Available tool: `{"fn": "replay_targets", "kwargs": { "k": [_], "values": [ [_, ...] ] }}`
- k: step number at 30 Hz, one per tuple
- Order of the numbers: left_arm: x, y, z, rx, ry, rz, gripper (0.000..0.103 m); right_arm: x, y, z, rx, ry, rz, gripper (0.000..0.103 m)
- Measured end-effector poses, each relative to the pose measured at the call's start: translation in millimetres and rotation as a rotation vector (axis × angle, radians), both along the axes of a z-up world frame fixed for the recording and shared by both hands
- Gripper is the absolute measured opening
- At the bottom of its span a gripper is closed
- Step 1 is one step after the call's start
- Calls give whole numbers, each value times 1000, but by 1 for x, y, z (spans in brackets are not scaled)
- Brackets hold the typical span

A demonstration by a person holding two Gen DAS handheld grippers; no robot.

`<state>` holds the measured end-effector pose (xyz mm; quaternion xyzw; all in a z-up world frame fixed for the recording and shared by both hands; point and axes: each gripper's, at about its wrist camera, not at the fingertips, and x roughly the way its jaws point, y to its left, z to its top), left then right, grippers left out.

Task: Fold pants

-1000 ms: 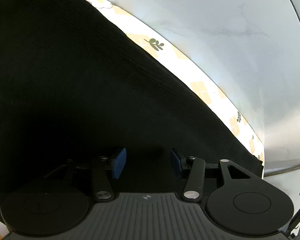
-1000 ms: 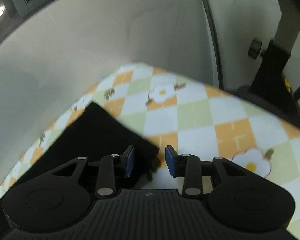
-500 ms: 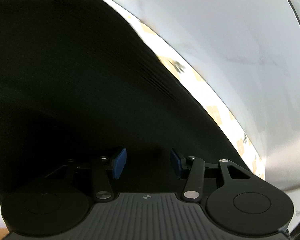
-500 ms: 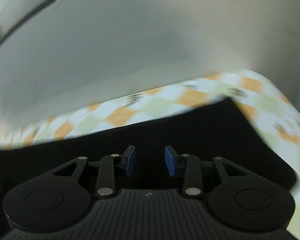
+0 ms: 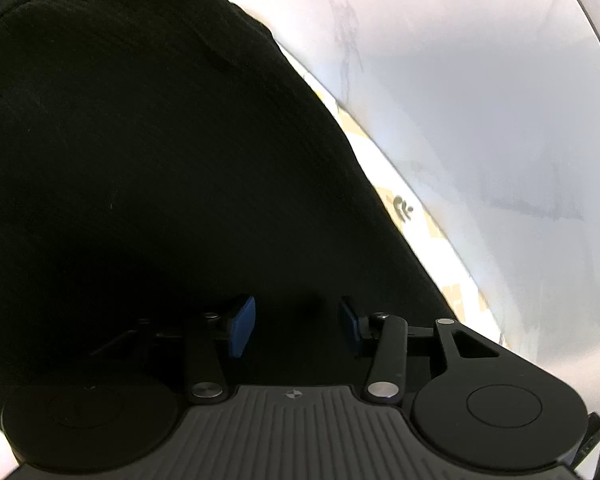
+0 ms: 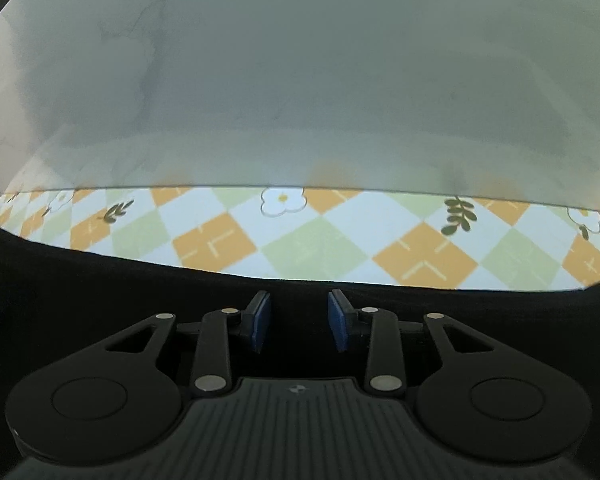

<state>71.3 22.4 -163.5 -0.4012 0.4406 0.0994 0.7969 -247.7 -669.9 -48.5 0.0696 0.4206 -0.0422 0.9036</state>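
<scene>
The black pants (image 5: 140,160) fill most of the left wrist view, lying on a checked tablecloth (image 5: 404,208). My left gripper (image 5: 296,320) hovers low over the dark fabric; its jaws are closing, the blue pads stand apart, and no fold shows between them. In the right wrist view the pants (image 6: 100,280) cover the lower part, their long edge running across just beyond my right gripper (image 6: 299,318). That gripper is open over the fabric near the edge, with nothing pinched between its pads.
An orange, green and white checked tablecloth (image 6: 320,248) with flower prints stretches beyond the pants' edge. Behind it rises a pale grey wall (image 6: 300,80), also at the right of the left wrist view as a wall (image 5: 480,120).
The right gripper swung from the pants' corner, with bare cloth under it, to over the pants along their long edge. The left view rolled and shifted, the pants' edge standing steeper now.
</scene>
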Motion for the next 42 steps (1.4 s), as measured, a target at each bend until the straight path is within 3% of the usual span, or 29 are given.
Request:
{"fn": "replay_targets", "kwargs": {
  "k": [4,8,12,17,20,25,30,35,38,40,42],
  "values": [
    [-20,17,7,-10,-12,45,51,-5,4,8,88,-5,-85,37],
    [-69,43,22,-23,-72,55,56,-31,27,18,180,-24,-132,37],
    [-130,86,32,-77,-118,120,62,-66,74,22,190,15,-147,37],
    [-197,149,37,-84,-121,171,64,-110,138,22,142,77,-84,37],
    [-219,176,30,-116,-95,180,64,-134,159,24,117,100,-111,37],
    [-229,193,26,-143,-94,42,64,-157,186,25,136,148,-117,37],
    [-217,170,33,-106,-93,-159,64,-154,228,16,141,195,34,42],
    [-227,176,28,-127,-81,-188,64,-137,275,1,22,223,234,46],
    [-231,184,21,-146,-74,-163,64,-131,292,3,-79,181,275,47],
    [-237,186,20,-153,-71,-155,64,-131,293,15,-132,96,268,39],
    [-229,192,9,-158,-70,-150,64,-133,289,30,-154,-27,259,39]
  ]
}}
